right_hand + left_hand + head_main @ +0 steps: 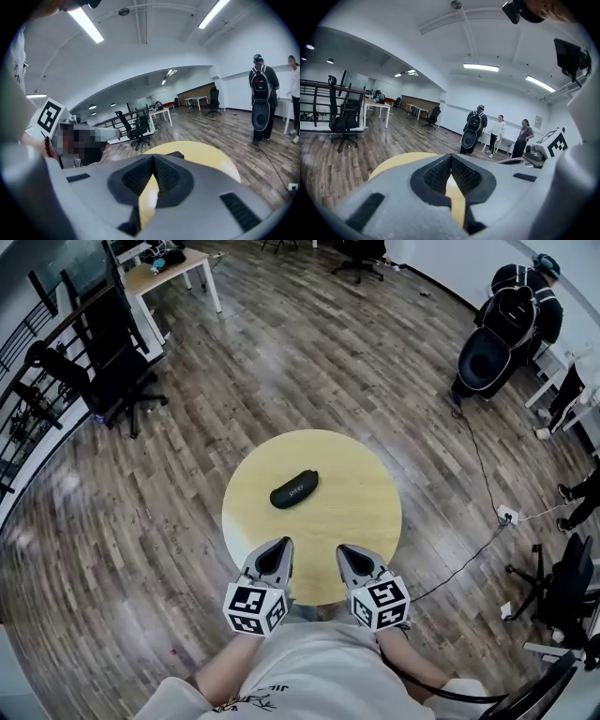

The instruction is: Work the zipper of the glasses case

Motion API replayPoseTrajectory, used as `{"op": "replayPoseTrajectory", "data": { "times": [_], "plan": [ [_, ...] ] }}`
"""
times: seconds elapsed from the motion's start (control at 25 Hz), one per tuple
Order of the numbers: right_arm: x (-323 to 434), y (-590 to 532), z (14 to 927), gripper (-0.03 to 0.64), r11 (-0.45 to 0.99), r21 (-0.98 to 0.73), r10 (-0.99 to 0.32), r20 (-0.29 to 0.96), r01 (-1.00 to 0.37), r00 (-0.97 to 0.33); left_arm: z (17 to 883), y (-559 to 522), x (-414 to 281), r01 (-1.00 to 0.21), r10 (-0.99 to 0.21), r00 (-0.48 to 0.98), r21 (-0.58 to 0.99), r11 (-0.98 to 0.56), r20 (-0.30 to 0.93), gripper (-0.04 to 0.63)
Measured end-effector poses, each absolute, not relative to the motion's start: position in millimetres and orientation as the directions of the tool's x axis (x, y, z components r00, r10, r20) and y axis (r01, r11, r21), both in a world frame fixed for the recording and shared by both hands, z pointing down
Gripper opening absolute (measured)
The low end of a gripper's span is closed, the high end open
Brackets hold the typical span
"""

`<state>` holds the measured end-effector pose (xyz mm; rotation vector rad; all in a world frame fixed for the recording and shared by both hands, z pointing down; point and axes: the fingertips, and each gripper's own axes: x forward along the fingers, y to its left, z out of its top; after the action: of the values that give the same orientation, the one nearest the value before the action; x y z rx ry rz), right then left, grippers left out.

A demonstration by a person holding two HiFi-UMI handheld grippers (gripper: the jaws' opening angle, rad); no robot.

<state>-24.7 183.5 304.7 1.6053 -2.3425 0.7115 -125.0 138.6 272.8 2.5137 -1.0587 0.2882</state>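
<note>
A black zipped glasses case (294,489) lies near the middle of the round yellow table (366,493), slightly left and toward the far side. My left gripper (277,547) hovers at the table's near edge, shut with nothing in it. My right gripper (348,554) sits beside it, also shut and empty. Both are well short of the case. In the left gripper view the left gripper (450,161) has its tips touching above the table (391,165). In the right gripper view a dark end of the case (177,154) peeks over the right gripper (153,159).
Wooden floor surrounds the table. Black office chairs (117,371) and a desk (164,273) stand at the far left. A person with a backpack (514,320) stands far right; several people (497,133) stand by the wall. A cable and power strip (507,514) lie right of the table.
</note>
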Motion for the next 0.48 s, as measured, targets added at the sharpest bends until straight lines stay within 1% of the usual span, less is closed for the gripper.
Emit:
{"op": "replayPoseTrajectory", "data": {
  "times": [0.12, 0.24, 0.48],
  "plan": [
    [-35.1, 161.2, 298.6, 0.0, 0.296, -0.258, -0.816, 0.432, -0.92, -0.384, 271.7, 120.0, -128.4, -0.716, -0.633, 0.697, 0.281, -0.639, 0.336, 0.006],
    [-37.4, 149.3, 297.8, 0.0, 0.328, -0.257, -0.801, 0.435, -0.909, -0.412, 271.7, 111.8, -124.0, -0.721, -0.638, 0.693, 0.299, -0.625, 0.335, 0.006],
    [-34.8, 127.5, 304.4, 0.0, 0.394, -0.268, -0.768, 0.429, -0.879, -0.475, 278.9, 97.1, -128.2, -0.768, -0.682, 0.641, 0.305, -0.563, 0.352, 0.006]
  ]
}}
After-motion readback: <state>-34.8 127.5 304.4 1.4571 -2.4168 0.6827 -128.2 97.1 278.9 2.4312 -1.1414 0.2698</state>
